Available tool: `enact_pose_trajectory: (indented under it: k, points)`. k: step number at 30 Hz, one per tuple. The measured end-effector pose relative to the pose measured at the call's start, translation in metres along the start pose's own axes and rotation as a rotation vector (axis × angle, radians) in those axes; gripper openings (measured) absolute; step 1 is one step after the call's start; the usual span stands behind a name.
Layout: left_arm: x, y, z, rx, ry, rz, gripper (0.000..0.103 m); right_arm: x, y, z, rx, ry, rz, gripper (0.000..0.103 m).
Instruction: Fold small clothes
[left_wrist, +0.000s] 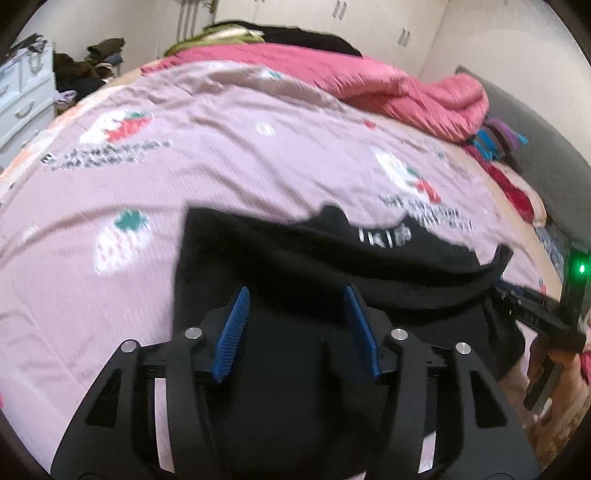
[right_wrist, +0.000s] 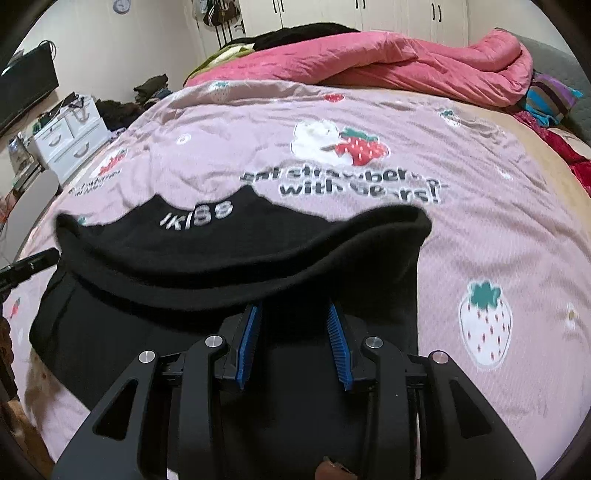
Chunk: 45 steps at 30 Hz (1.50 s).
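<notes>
On the bed's pink strawberry quilt (right_wrist: 480, 177) lies a black garment (right_wrist: 236, 258), its thick hem curled up and white lettering showing. Both the left tongs (left_wrist: 295, 295) and right tongs (right_wrist: 293, 310) hang spread open over its dark cloth, gripping nothing.

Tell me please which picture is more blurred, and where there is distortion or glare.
Left wrist view: motion blur smears the black garment and the bedspread print; the left claw stays sharp. Right wrist view: sharper, the garment's white lettering is readable. Both: fisheye bending, dark corners, soft indoor light, no strong glare.
</notes>
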<state>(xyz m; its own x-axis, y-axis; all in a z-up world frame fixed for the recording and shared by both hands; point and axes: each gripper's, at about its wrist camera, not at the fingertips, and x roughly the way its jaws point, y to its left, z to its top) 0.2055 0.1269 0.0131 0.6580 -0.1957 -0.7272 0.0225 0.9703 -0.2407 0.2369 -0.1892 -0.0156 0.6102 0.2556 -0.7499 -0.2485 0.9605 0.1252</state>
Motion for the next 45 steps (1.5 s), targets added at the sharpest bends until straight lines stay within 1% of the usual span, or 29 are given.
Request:
enact_pose_trajectory:
  k: [2,5,10,13,15,20,21,22,23,24,25,26,27,31,36,37,39,42,45]
  points:
    - [-0.006,0.008,0.007,-0.023,-0.036,-0.001,0.045,-0.001,-0.004,0.004,0.01,-0.019,-0.007,0.034]
    - [-0.01,0.021,0.011,-0.054,-0.057,0.012,0.046,-0.005,-0.016,0.007,0.042,-0.037,-0.022,0.034]
    - [-0.002,0.041,0.01,-0.104,-0.029,0.038,0.047,-0.007,-0.044,0.006,0.114,-0.029,-0.055,0.036]
    - [0.008,0.049,0.008,-0.117,-0.003,0.067,0.059,-0.004,-0.051,0.007,0.126,-0.017,-0.057,0.039]
    - [0.014,0.053,0.007,-0.126,0.013,0.068,0.059,-0.001,-0.052,0.009,0.113,-0.008,-0.062,0.042]
    - [0.03,0.058,0.004,-0.119,0.044,0.073,0.059,0.013,-0.056,0.013,0.113,0.011,-0.052,0.042]
    - [0.032,0.059,0.004,-0.121,0.045,0.075,0.058,0.015,-0.057,0.014,0.116,0.013,-0.049,0.04]
    - [0.033,0.059,0.004,-0.12,0.046,0.076,0.056,0.017,-0.057,0.014,0.117,0.014,-0.047,0.036]
    - [0.035,0.06,0.004,-0.117,0.044,0.078,0.044,0.019,-0.057,0.013,0.117,0.016,-0.049,0.024]
    - [0.036,0.06,0.004,-0.112,0.042,0.081,0.028,0.02,-0.057,0.012,0.116,0.016,-0.052,0.015]
    - [0.037,0.06,0.004,-0.104,0.042,0.082,0.019,0.02,-0.056,0.012,0.116,0.013,-0.046,0.013]
    - [0.038,0.06,0.003,-0.101,0.045,0.08,0.011,0.018,-0.055,0.011,0.115,0.004,-0.046,0.009]
    - [0.038,0.06,0.003,-0.102,0.045,0.074,0.008,0.016,-0.055,0.011,0.112,-0.009,-0.047,0.009]
    - [0.028,0.058,0.005,-0.089,0.017,0.056,0.003,-0.001,-0.055,0.014,0.12,-0.077,-0.051,0.008]
    - [0.004,0.056,0.016,-0.077,-0.061,0.041,0.003,-0.017,-0.056,0.027,0.122,-0.149,-0.041,0.008]
    - [0.003,0.056,0.018,-0.075,-0.076,0.046,0.003,-0.016,-0.055,0.03,0.121,-0.152,-0.046,0.008]
    - [0.009,0.057,0.022,-0.076,-0.073,0.059,0.003,-0.009,-0.057,0.035,0.124,-0.147,-0.061,0.008]
    - [0.026,0.063,0.025,-0.088,-0.044,0.07,0.003,0.007,-0.06,0.036,0.142,-0.116,-0.073,0.008]
    - [0.041,0.066,0.022,-0.084,-0.006,0.1,0.004,0.021,-0.06,0.034,0.138,-0.081,-0.104,0.008]
